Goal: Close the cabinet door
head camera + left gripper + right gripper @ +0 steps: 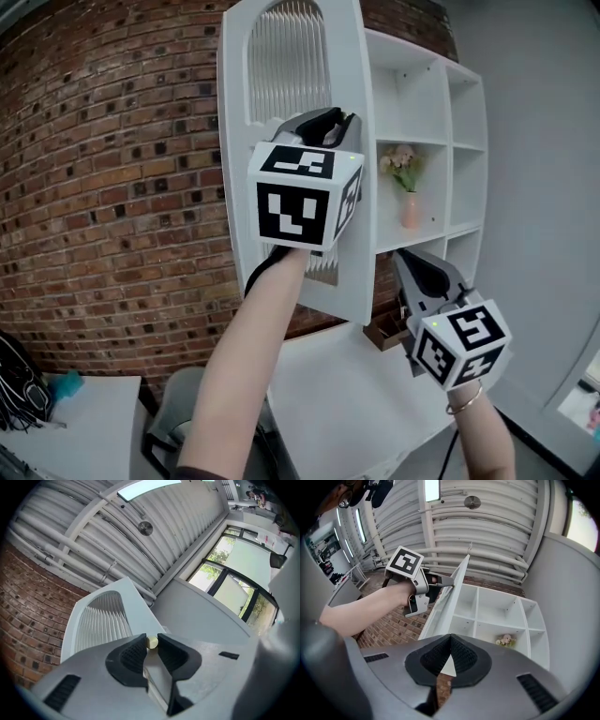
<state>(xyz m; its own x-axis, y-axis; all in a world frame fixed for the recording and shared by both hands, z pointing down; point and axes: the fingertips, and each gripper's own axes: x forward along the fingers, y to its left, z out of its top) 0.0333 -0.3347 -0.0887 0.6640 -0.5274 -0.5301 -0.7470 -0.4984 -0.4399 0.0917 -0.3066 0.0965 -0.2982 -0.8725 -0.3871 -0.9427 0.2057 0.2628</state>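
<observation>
The white cabinet [427, 112] has its tall door [286, 75] swung open towards me; the door has a ribbed glass panel at the top. My left gripper [330, 125] is raised at the door's free edge. In the left gripper view the left gripper [151, 644] is shut on a small pale door knob [152, 641], with the door [101, 620] behind it. My right gripper [403, 258] hangs lower, below the shelves, shut with nothing held. In the right gripper view the right gripper [450, 639] has its jaws together, pointing at the door [445, 606].
A pink vase of flowers [410, 202] stands on a middle shelf. A brick wall [103, 187] lies behind the cabinet. Below are a white tabletop [347, 403], a brown tray [384, 335], a grey chair [173, 412] and a black bag [17, 384].
</observation>
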